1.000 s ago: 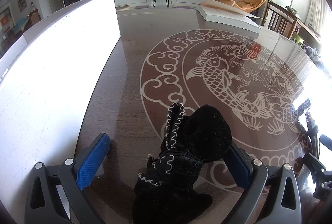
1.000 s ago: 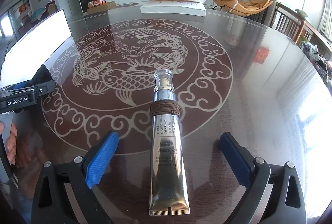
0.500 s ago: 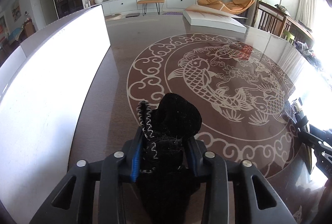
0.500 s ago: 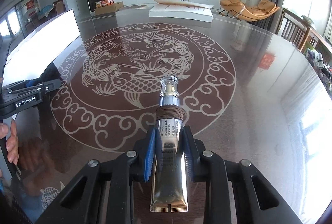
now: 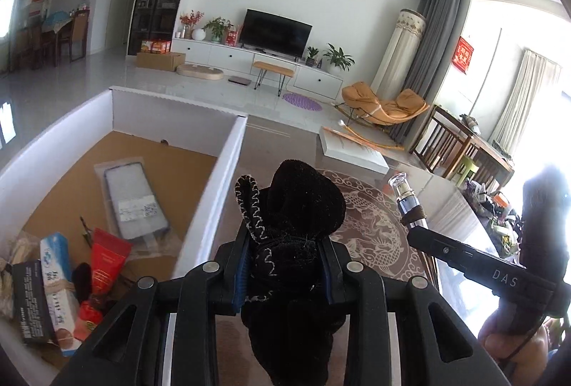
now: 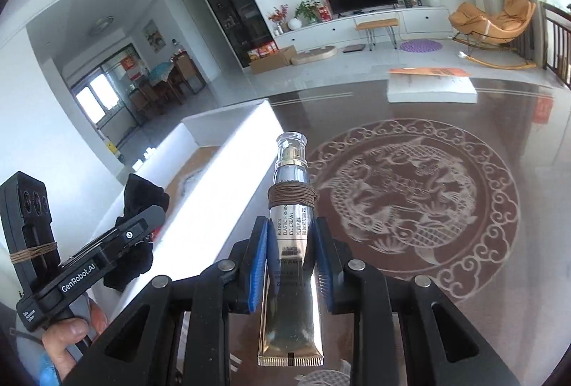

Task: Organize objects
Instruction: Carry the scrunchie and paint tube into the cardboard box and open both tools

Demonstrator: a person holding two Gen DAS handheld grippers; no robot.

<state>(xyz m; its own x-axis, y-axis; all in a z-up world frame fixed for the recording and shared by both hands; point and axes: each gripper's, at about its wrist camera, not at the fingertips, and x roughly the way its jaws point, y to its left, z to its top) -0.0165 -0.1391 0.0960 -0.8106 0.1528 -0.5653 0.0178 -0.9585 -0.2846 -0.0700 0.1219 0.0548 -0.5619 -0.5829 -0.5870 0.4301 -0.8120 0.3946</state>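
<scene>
The left gripper (image 5: 283,264) is clamped on a black knitted cloth item (image 5: 299,207) with white zigzag stitching; its blue pads press the fabric from both sides, and the bundle bulges above and hangs below the jaws. The item is held in the air, clear of the table, just beside the white wall of the open box (image 5: 214,193).

The right gripper (image 6: 291,264) is clamped on a silver eye cream tube (image 6: 291,243), gripping it at mid-body. The tube's clear cap points away from the camera, a brown cord is wound around its neck, and its crimped end hangs toward the camera. The tube is off the table surface.

The table (image 6: 499,121) is dark and glossy, with a pale fish-and-cloud medallion (image 6: 410,200) on it. A flat white box (image 6: 431,89) lies at its far edge.

In the left wrist view, the open box has a brown floor and holds a clear-wrapped grey flat item (image 5: 134,200), a red tube (image 5: 105,257), a blue and white carton (image 5: 59,289) and a dark carton (image 5: 30,304). Further contents in the near corner are too crowded to identify.

Each gripper shows in the other's view: the left one at lower left of the right wrist view, with a hand (image 6: 67,339) on its handle.
</scene>
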